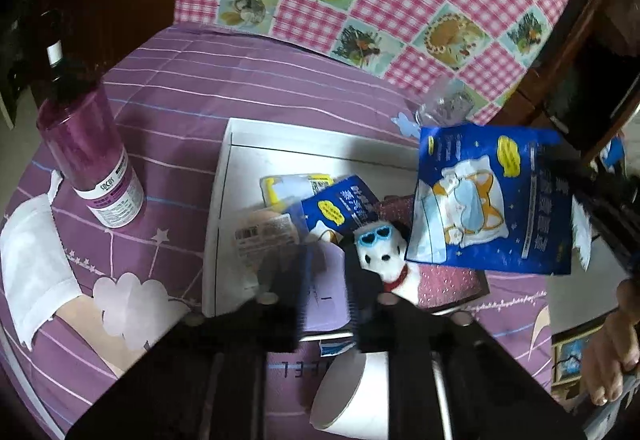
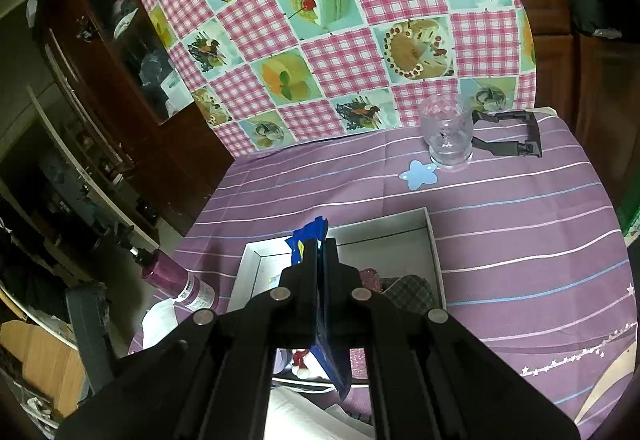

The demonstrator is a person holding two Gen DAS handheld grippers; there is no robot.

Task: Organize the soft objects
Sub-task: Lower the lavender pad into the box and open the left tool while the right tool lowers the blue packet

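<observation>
Nearest the lens, the left gripper [image 1: 326, 280] angles steeply down over the white box [image 1: 224, 176], its jaws drawn narrow with nothing pinched between them; its fingers [image 1: 304, 280] look blurred. That box sits on the purple striped cloth [image 1: 192, 80] and holds a second blue pouch [image 1: 336, 208], a yellow-edged packet [image 1: 288, 186] and a small plush dog [image 1: 380, 260] in blue sunglasses. Above the box's right side, the right gripper [image 2: 320, 272] tilts downward, clamped tight on a blue pouch [image 1: 488, 196] that hangs edge-on above the box. A hand [image 1: 612, 352] shows right of the box. Left of the box stands a purple bottle [image 1: 92, 160]; beyond it, a clear glass [image 2: 448, 132].
</observation>
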